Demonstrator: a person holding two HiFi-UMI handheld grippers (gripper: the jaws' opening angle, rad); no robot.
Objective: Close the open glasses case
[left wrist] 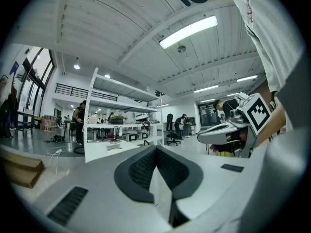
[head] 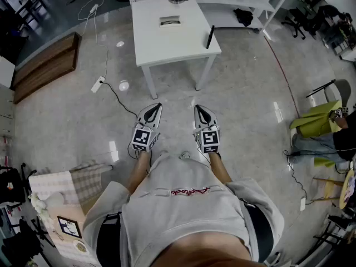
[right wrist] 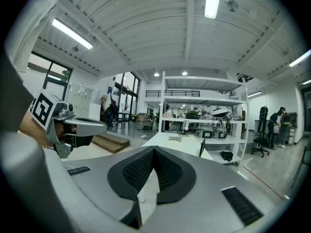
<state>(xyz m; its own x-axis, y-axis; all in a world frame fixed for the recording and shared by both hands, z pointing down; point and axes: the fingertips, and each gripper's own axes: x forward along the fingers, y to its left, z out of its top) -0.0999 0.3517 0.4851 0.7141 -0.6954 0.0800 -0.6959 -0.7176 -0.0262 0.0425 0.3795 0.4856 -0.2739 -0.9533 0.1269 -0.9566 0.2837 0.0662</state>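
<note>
Head view: glasses case (head: 169, 20) sits toward the far end of the white table (head: 167, 43), well ahead of both grippers. Its long axis runs left-right across the table, crosswise to the line the grippers point along. It reads as open, but is too small to tell which way the lid faces. Left gripper (head: 157, 105) and right gripper (head: 198, 108) are held side by side over the floor (head: 250, 93), near the person's chest, tips aimed at the table.

Left gripper view: jaws together, pads meeting at the tip, nothing between them. The case (left wrist: 114, 148) is a small low shape on the table (left wrist: 97, 152), far past the tips. The right gripper (left wrist: 228, 130) is alongside.

Right gripper view: jaws likewise together and empty. The case (right wrist: 175, 138) lies on the table (right wrist: 160, 142) dead ahead, long side across the view.
</note>
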